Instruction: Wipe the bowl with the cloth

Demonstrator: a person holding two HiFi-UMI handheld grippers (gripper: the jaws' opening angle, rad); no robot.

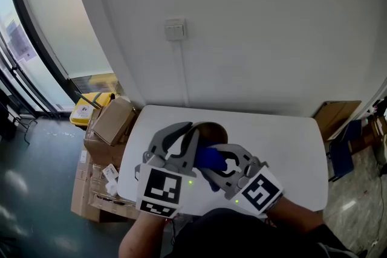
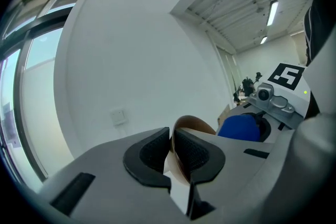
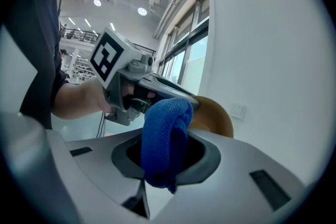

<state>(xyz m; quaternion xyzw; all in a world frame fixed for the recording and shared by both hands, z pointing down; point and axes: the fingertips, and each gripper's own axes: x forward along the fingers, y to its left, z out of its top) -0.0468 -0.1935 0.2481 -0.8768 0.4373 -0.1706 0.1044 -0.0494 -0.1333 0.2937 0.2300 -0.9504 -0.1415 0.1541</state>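
So the left gripper [image 2: 172,150] has its ribbed black jaws pinched on the thin rim of the smooth, round brown bowl [image 2: 197,124], over the white worktop [image 1: 290,148]. The right gripper [image 3: 166,159] has its jaws clamped on a bunched, nubby blue cloth [image 3: 164,134], right beside the bowl.

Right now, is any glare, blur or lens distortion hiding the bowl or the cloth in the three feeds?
Head view: even light, sharp, but the left tongs cover most of the bowl. Left gripper view: heavy fisheye bending and dark corners, bowl rim sharp between the pads. Right gripper view: same fisheye, cloth crisp up close, bright windows behind, no glare on it.
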